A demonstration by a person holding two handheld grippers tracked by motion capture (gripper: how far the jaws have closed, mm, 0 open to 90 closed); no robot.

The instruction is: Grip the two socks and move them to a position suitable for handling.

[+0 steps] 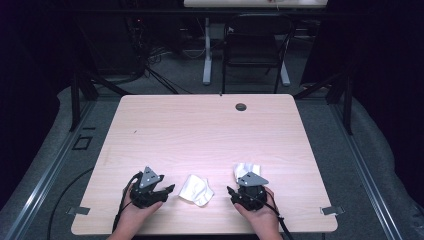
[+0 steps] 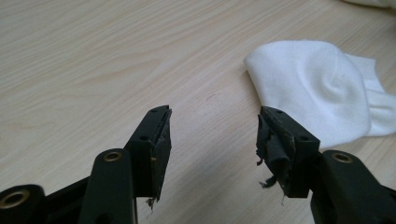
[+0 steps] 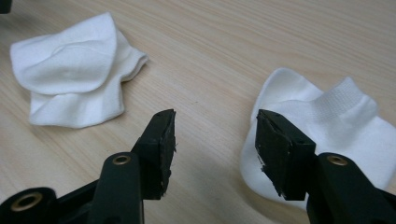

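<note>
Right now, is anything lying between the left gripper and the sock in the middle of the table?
Nothing visible does. The left gripper is open over bare table, and the middle sock lies just ahead, beyond its right-hand jaw. The other sock is off by the right gripper.

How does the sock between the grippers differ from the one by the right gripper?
The middle sock lies crumpled and folded over itself; the right sock lies flatter with its ribbed cuff showing. The middle sock sits clear of both hand-held grippers; the right sock lies partly under the right hand-held gripper. Both are white ankle socks on the table.
</note>
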